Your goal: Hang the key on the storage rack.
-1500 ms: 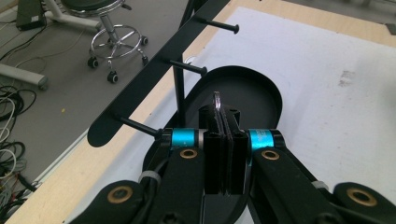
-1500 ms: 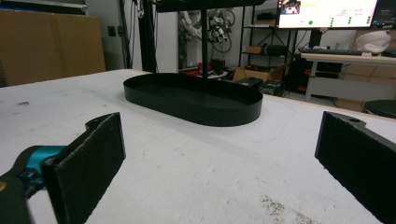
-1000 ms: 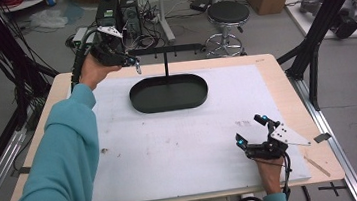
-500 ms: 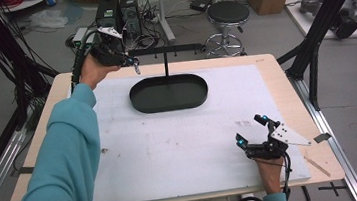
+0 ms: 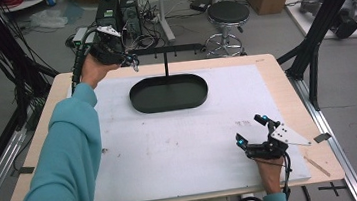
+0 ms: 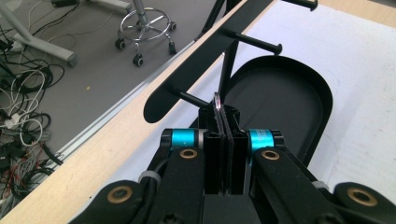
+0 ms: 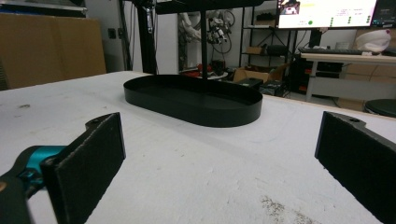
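A black stand rises from an oval black tray point(image 5: 186, 99) at the table's far middle, its post point(image 5: 166, 65) carrying a horizontal bar point(image 5: 173, 47) with short pegs. My left gripper point(image 5: 134, 63) is raised at the bar's left end. In the left gripper view it point(image 6: 223, 116) is shut on a small thin silvery piece point(image 6: 217, 100), what it is I cannot tell, just beside the end peg point(image 6: 189, 98) under the bar point(image 6: 205, 60). My right gripper point(image 5: 251, 129) rests open near the front right, its pads point(image 7: 95, 149) wide apart and facing the tray point(image 7: 196, 112).
A white mat point(image 5: 171, 146) covers the wooden table point(image 5: 285, 84). Beyond the far edge are a round stool point(image 5: 227, 12), cables and boxes on the floor. Black frame struts point(image 5: 311, 41) stand at the right.
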The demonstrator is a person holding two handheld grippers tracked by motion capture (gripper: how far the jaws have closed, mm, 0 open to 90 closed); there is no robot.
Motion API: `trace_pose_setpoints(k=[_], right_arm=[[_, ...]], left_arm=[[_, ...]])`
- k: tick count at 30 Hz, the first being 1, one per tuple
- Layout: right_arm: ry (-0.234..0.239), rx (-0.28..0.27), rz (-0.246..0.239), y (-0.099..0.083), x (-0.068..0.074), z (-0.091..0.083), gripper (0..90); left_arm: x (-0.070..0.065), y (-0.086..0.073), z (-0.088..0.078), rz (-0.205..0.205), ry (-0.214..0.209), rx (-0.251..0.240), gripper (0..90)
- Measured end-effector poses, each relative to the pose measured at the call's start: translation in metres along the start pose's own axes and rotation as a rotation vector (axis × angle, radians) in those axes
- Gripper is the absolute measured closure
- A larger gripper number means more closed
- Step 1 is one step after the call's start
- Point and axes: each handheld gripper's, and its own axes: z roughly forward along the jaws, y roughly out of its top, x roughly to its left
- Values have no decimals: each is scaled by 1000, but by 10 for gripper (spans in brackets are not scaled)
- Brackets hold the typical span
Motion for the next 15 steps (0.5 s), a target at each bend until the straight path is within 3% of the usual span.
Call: trace_pose_setpoints(k=[4, 6, 7, 8, 9, 10, 12, 15], right_arm=[[-1, 1, -1, 0, 0, 0, 9], [-1, 1, -4, 0, 0, 0, 10], [-1, 1, -4, 0, 0, 0, 10], [-2, 0, -4, 0, 0, 0, 9], [-4, -1, -5, 0, 0, 0, 10], [-4, 0, -4, 0, 0, 0, 9], [-3, 1, -1, 0, 1, 0, 9], [1, 0, 1, 0, 0, 0, 9]], left_arm=[[-1, 1, 5, -22, 57, -2, 877], [-2, 2, 6, -38, 107, -12, 713], [-1, 2, 5, -67, 135, -26, 713], [1, 1, 5, -99, 140, -47, 621], [3, 0, 4, -110, 144, -66, 539], [4, 0, 3, -107, 155, -83, 403], [4, -4, -4, -81, 182, -128, 353], [2, -11, -15, -118, 159, -205, 224]])
